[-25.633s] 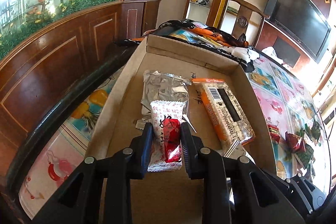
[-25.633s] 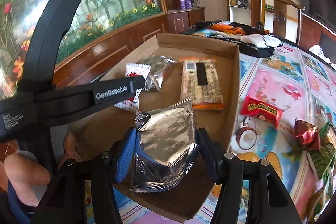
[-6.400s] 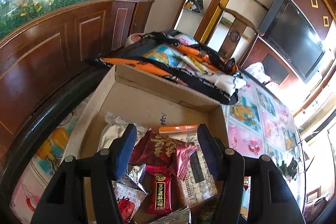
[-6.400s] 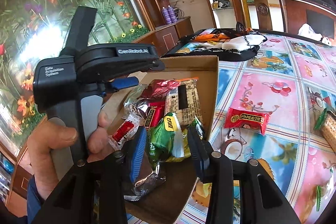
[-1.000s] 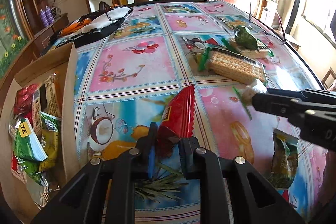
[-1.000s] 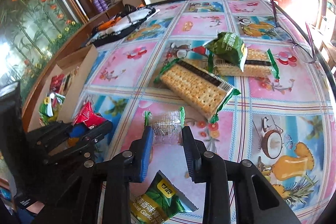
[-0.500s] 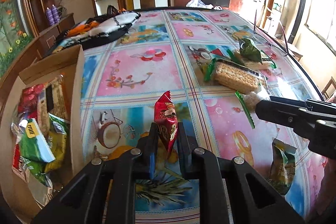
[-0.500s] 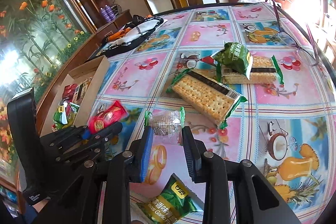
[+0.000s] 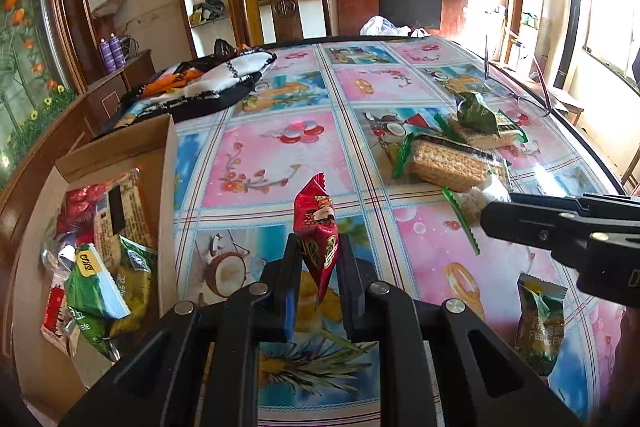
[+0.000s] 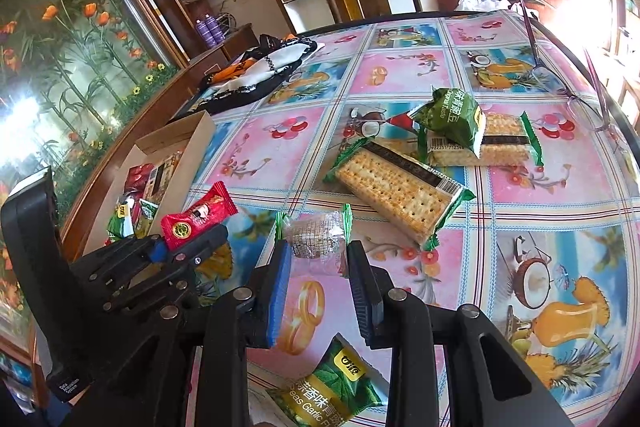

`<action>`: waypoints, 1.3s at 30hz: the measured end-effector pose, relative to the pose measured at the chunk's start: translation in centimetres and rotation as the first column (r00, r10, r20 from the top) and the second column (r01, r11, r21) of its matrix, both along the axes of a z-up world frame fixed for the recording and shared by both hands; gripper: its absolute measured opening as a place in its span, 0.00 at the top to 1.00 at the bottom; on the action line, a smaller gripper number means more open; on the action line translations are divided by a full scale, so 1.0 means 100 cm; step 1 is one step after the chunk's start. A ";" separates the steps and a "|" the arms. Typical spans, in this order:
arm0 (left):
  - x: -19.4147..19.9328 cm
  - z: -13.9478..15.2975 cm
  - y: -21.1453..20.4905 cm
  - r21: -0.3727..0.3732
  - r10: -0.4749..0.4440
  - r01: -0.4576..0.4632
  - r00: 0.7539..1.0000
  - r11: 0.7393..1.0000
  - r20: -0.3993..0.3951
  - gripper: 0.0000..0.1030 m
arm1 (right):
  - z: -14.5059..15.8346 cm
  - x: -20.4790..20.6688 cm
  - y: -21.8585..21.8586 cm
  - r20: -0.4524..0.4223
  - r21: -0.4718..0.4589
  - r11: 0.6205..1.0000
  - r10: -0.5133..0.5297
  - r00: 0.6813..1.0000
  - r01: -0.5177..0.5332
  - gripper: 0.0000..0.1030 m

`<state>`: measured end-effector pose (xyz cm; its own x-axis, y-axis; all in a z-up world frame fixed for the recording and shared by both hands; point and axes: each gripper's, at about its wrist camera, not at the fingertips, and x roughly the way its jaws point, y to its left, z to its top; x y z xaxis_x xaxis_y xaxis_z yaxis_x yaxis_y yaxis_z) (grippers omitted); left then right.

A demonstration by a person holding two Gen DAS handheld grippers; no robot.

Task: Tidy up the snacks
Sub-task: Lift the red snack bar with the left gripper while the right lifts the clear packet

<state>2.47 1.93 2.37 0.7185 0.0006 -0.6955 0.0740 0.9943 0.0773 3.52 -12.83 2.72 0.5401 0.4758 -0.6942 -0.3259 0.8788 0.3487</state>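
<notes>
My left hand-held gripper [image 9: 318,253] pinches a red candy [image 9: 317,223]; my right hand-held gripper [image 10: 315,251] pinches a clear-wrapped snack [image 10: 314,233] above the counter [image 10: 540,187].

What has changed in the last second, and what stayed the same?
The left claw lifted the red candy packet off the tablecloth, turning it upright. The right claw kept its grip on the clear green-edged snack. Cracker packs and box stayed put.

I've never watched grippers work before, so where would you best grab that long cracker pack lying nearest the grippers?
I'd take the long cracker pack across its narrow width near the middle, coming down from above. It lies flat on the table, so its long straight sides offer parallel faces; the crimped ends would likely slip.
</notes>
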 end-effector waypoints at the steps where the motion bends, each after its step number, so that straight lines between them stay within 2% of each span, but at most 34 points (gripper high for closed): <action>1: -0.001 0.001 0.000 0.005 0.004 -0.004 1.000 1.000 0.009 0.85 | 0.000 0.000 0.001 0.000 -0.001 1.000 0.001 1.000 -0.001 0.70; 39: -0.011 0.014 -0.001 0.026 0.021 -0.024 0.995 0.999 0.093 0.84 | 0.000 -0.001 0.003 0.006 -0.003 1.000 0.005 1.000 -0.005 0.70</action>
<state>1.33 1.83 3.80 0.7797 0.0357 -0.6251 0.0427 0.9930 0.1099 3.45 -12.50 2.71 0.5417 0.4766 -0.6924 -0.3322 0.8781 0.3444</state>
